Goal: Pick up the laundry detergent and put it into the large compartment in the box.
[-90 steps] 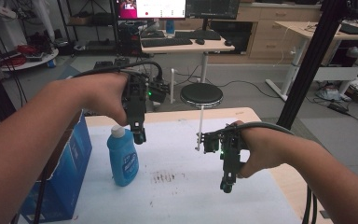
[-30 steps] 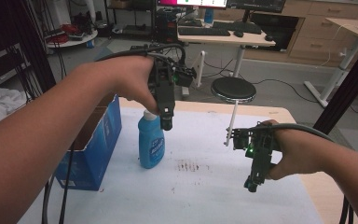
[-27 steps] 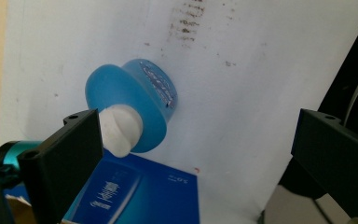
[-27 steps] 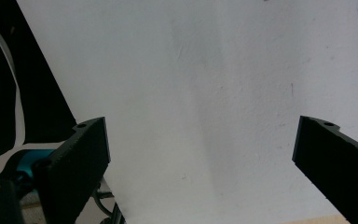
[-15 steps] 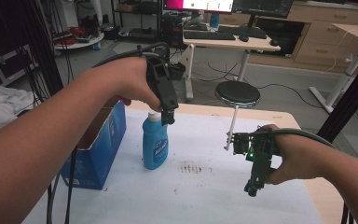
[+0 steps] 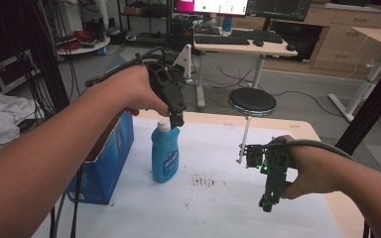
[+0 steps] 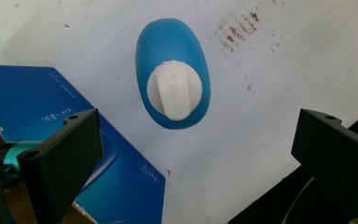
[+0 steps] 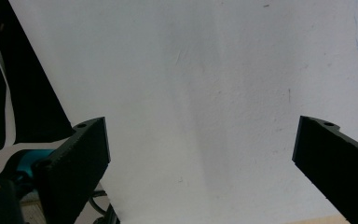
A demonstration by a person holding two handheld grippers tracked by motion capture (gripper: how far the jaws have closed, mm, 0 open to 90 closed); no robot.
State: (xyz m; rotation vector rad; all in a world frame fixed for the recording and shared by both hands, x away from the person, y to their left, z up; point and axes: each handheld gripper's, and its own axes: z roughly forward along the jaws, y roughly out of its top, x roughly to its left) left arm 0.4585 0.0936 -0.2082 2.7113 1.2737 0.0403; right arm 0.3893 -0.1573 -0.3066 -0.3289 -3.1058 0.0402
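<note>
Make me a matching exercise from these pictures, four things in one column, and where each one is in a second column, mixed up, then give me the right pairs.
Things:
1. blue bottle
2. blue box
3. left gripper
4. right gripper

Places:
A. open over bare white table, toward the right side
B. upright on the table beside the box
C. at the table's left edge
D. open, just above the bottle's white cap

Pairs: 1-B, 2-C, 3-D, 4-A

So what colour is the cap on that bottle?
White, on a blue bottle; the cap shows best in the left gripper view.
</note>
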